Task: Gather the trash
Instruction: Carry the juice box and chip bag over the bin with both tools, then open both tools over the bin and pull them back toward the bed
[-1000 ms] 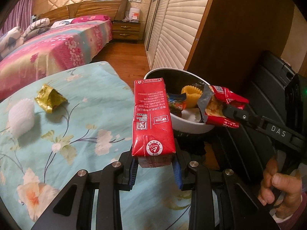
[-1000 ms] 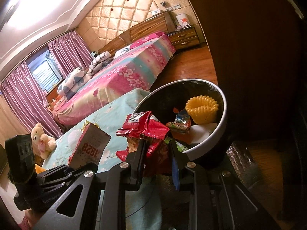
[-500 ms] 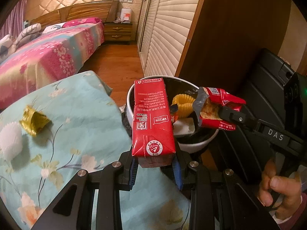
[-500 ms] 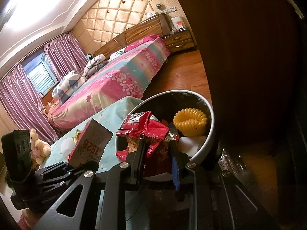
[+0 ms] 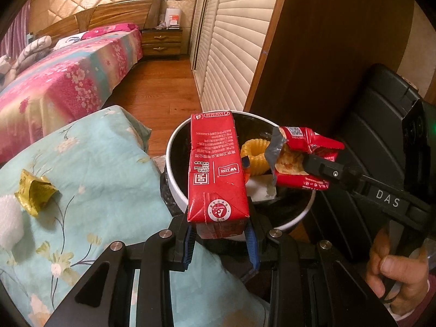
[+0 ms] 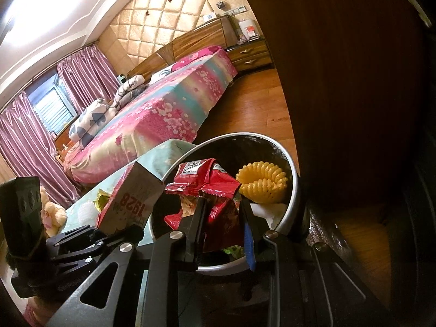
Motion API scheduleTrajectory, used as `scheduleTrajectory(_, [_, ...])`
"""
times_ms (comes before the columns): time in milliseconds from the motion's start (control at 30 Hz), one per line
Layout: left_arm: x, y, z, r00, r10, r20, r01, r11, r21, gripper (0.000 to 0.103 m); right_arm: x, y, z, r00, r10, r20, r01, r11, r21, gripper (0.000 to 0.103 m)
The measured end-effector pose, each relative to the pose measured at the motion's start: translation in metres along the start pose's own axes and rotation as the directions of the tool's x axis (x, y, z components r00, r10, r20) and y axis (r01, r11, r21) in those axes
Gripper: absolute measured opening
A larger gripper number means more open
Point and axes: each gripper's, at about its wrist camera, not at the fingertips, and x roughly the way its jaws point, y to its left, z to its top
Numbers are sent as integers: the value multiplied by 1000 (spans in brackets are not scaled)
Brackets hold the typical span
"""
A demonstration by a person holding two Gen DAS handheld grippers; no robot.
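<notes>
Both loads have advanced over the bin (image 5: 174, 147): left gripper (image 5: 220, 241) clamps the carton (image 5: 215, 169), right gripper (image 6: 223, 226) the wrapper (image 6: 215, 188); release remains outstanding.

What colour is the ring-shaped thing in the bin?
Yellow ring, ridged; clearest in the right wrist view.

The red carton (image 5: 216, 169) is being carried from beside the table to over the bin (image 5: 174, 147); the snack wrapper (image 6: 209, 190) is seemingly being brought further over it.

Floral turquoise tablecloth (image 5: 103, 163), crumpled gold wrapper (image 5: 34, 192) near white foam wad (image 5: 9, 222) on it, wooden floor (image 5: 160, 92) beyond
</notes>
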Motion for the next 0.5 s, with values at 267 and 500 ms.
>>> scheduleTrajectory(267, [8, 1, 6, 1000, 2, -12, -2, 1000, -13, 30, 8, -5, 4, 1000, -15, -19, 15, 1000, 2, 24])
scheduleTrajectory(500, [11, -5, 10, 1000, 1, -13, -1, 1000, -5, 30, 13, -6, 9, 999, -24, -28, 24, 1000, 0, 24])
